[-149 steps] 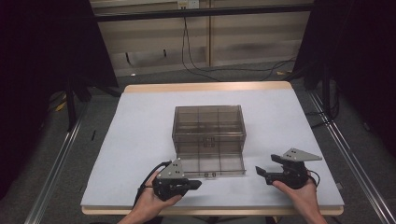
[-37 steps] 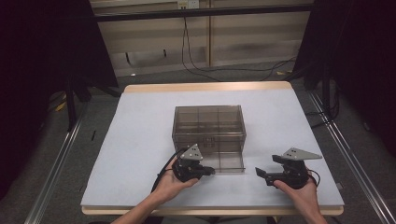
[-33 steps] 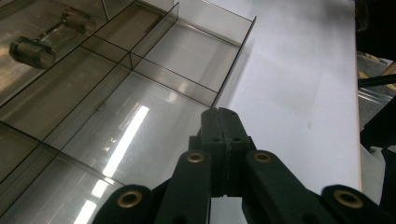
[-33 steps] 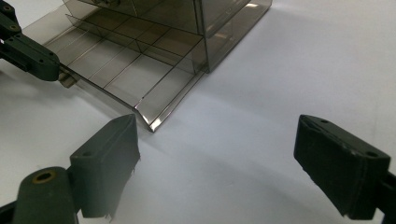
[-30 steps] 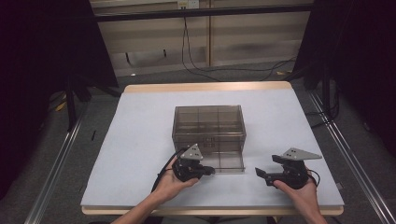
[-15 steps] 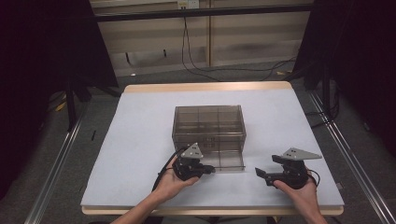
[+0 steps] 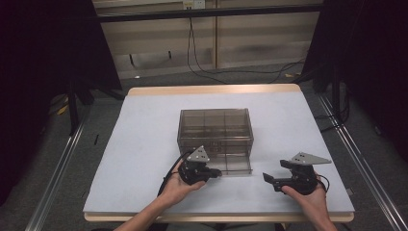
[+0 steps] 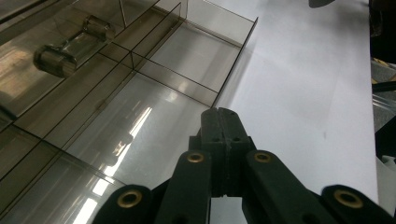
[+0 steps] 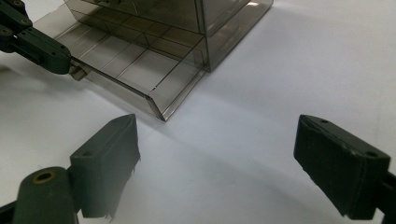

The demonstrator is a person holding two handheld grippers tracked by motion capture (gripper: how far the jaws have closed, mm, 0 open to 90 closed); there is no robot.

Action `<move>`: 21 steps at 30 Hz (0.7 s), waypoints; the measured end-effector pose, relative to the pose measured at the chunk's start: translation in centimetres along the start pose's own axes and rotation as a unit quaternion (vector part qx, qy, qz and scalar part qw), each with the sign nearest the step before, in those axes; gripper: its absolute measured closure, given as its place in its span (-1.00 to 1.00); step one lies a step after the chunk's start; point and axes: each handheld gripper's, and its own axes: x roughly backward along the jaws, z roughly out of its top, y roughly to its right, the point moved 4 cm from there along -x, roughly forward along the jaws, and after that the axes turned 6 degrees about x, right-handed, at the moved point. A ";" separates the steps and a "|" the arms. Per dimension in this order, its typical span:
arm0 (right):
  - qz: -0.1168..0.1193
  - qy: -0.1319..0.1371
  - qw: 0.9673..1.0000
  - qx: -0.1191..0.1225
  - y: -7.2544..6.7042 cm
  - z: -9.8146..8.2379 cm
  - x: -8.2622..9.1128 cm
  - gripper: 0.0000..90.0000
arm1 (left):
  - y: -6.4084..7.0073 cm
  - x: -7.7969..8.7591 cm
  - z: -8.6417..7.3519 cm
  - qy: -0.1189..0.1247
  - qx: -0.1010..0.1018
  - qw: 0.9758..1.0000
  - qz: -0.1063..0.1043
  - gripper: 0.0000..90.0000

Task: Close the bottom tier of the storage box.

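A smoky clear drawer box (image 7: pixel 215 127) stands mid-table. Its bottom drawer (image 7: pixel 235 163) is pulled out toward me, and its compartments look empty (image 9: pixel 140 70). My left gripper (image 7: pixel 217 172) is at the drawer's front left. Its jaws are pressed together (image 8: pixel 222 114), with their tips at the drawer's small handle (image 9: pixel 77 72). Whether the handle is pinched is hidden. My right gripper (image 7: pixel 266 179) hovers low over the table to the right of the drawer. It is open and empty (image 9: pixel 215 135).
An upper drawer's clear bar handle (image 8: pixel 70 49) shows above the open drawer. The white tabletop (image 7: pixel 144 144) spreads wide around the box. Cables (image 7: pixel 202 57) lie on the floor beyond the table's far edge.
Five seconds ago my left gripper sat lower and further left. It has since moved up to the drawer's front. Over the last second nothing visibly moved.
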 end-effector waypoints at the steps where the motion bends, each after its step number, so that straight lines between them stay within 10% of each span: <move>1: 0.001 0.000 1.000 0.001 0.0 0.0 0.0 -0.69 | 0.0 0.0 0.0 0.000 -0.001 1.000 0.000 1.00; 21: 0.002 -0.002 1.000 0.001 0.0 0.0 0.0 -0.69 | -0.4 -0.1 0.4 -0.003 0.007 1.000 0.012 1.00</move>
